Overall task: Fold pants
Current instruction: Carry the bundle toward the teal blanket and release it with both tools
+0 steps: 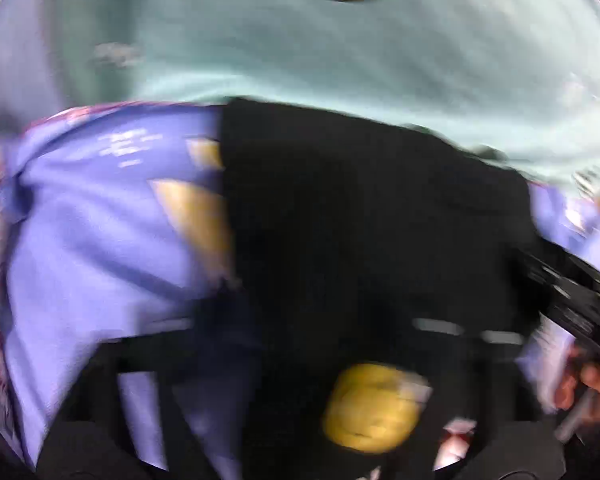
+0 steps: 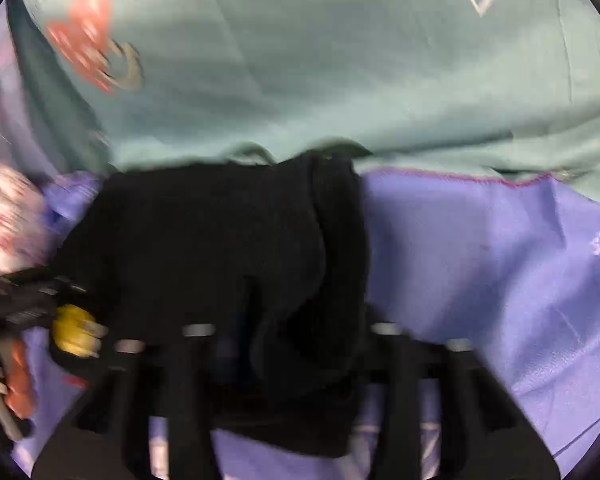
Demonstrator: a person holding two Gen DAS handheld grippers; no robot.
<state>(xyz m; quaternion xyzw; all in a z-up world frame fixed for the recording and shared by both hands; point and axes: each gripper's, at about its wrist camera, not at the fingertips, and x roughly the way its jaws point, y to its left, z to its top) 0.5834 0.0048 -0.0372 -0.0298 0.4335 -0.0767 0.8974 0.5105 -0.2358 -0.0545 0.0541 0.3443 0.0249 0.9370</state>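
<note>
The black pants (image 1: 360,208) lie folded in a thick bundle on a purple sheet (image 1: 100,240); both views are motion-blurred. My left gripper (image 1: 308,332) hangs over the bundle's near edge with its black fingers far apart, a yellow piece (image 1: 372,412) on its right finger. From the right wrist view, the pants (image 2: 220,240) show a rolled fold down their right side. My right gripper (image 2: 292,336) stands open, one finger either side of that fold, cloth lying loose between them. Each gripper's black body shows in the other's view, hand-held.
A teal blanket (image 1: 340,52) with a red and tan print covers the far side, also seen from the right wrist (image 2: 300,60). The purple sheet (image 2: 480,260) spreads to the right of the pants. A pink and white patterned cloth (image 2: 12,216) lies at the left edge.
</note>
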